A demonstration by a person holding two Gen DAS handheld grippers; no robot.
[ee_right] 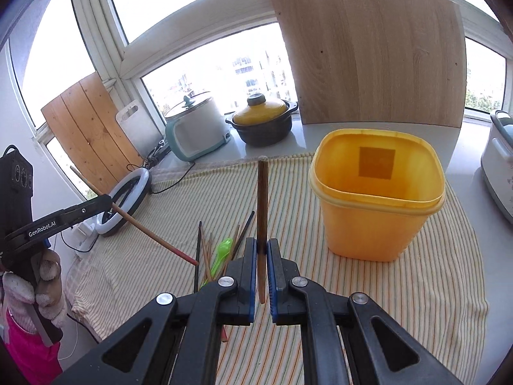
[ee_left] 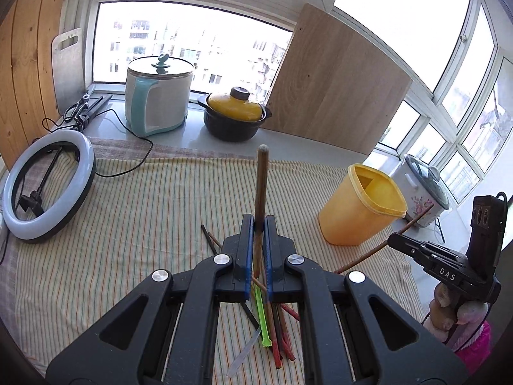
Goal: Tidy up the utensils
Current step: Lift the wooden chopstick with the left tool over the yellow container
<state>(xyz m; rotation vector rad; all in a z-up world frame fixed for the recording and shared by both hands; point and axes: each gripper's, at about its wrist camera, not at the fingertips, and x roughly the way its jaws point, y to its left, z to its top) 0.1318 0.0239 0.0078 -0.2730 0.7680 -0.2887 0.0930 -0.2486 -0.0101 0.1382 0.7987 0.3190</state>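
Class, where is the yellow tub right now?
The yellow tub stands upright on the striped cloth, ahead and right of the right gripper; in the left wrist view it sits right of centre, before the wooden board.

On the bench (ee_left: pixel 112 224) a striped cloth (ee_right: pixel 416 288) lies under everything. In the right wrist view the tub (ee_right: pixel 378 199) stands right of centre, the loose utensils (ee_right: pixel 221 253) lower left of it. Behind, along the sill, a cooker (ee_right: pixel 195 131) sits left of a lidded pot (ee_right: pixel 263 122); a board (ee_right: pixel 368 51) leans upper right.
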